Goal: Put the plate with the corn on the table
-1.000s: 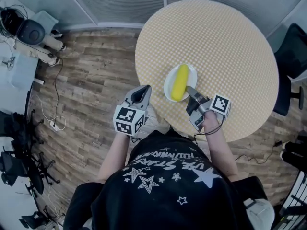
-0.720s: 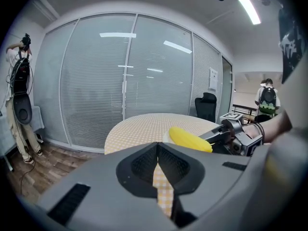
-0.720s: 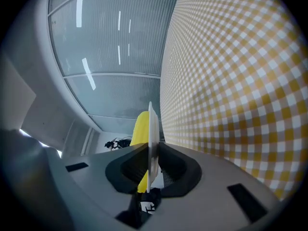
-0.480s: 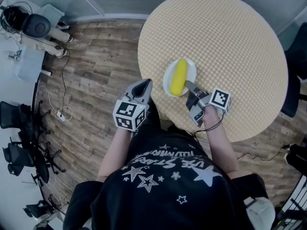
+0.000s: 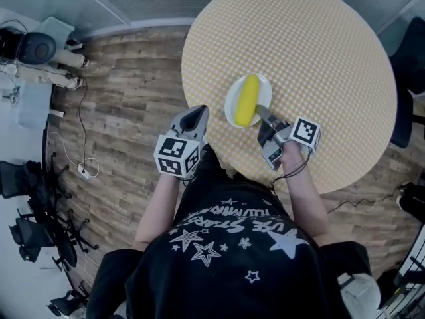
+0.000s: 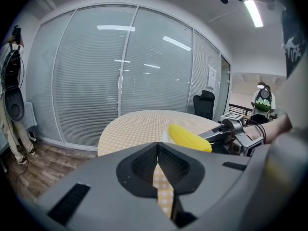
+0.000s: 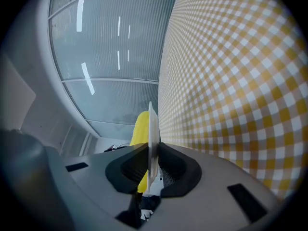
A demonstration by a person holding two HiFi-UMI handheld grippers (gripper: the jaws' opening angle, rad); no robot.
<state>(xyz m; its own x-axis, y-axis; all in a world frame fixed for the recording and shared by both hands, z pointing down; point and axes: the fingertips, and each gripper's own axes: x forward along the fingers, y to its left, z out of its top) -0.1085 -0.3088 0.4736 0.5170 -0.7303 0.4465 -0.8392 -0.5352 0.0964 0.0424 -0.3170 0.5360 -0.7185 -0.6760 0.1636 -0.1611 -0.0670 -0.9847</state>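
Note:
A small white plate (image 5: pixel 232 107) carries a yellow corn cob (image 5: pixel 248 100) over the near part of the round yellow-checked table (image 5: pixel 312 52). My right gripper (image 5: pixel 264 117) is shut on the plate's near rim; in the right gripper view the plate (image 7: pixel 153 129) stands edge-on between the jaws with the corn (image 7: pixel 140 126) behind it. I cannot tell whether the plate rests on the cloth. My left gripper (image 5: pixel 193 118) hovers shut and empty just off the table's left edge. In the left gripper view the corn (image 6: pixel 189 138) shows to the right, beyond the left gripper (image 6: pixel 157 150).
Wooden floor (image 5: pixel 126 92) surrounds the table. A dark office chair (image 5: pixel 407 78) stands at the right edge. Cables and equipment (image 5: pixel 40 48) lie at the far left. Glass partitions with blinds (image 6: pixel 120 76) rise behind the table.
The plate, corn and both grippers keep nearly the same pose; the view shifts slightly as the head moves.

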